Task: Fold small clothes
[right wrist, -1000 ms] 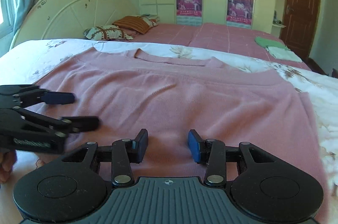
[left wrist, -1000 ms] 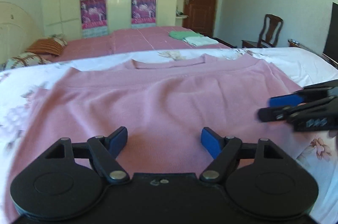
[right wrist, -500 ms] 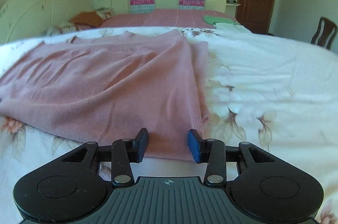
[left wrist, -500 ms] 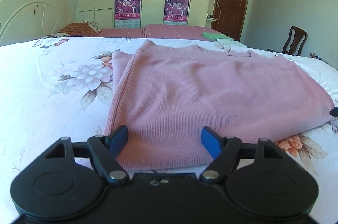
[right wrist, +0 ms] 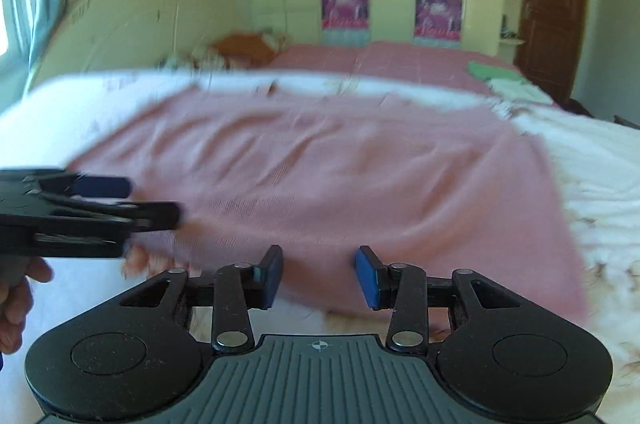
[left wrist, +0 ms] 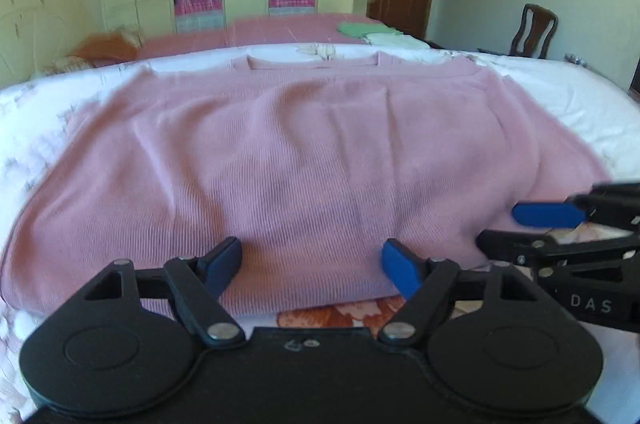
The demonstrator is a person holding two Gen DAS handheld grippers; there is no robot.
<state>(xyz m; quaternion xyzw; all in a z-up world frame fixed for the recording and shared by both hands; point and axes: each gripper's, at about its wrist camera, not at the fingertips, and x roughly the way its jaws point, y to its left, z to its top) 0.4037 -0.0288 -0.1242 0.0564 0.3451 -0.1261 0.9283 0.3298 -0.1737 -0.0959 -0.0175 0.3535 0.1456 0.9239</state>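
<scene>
Where it lies flat, the ribbed pink sweater (left wrist: 304, 160) looks softly knit.

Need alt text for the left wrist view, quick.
A pink sweater lies spread flat on a floral bedsheet, neckline away from the camera. The left gripper hovers at its near hem, jaws opening, nothing gripped; the right gripper enters from the right.

One sweater (left wrist: 304, 160), two grippers (left wrist: 312, 264) (right wrist: 318, 274), four posters (right wrist: 342, 4), one chair (left wrist: 534, 30) at 2 o'clock
</scene>
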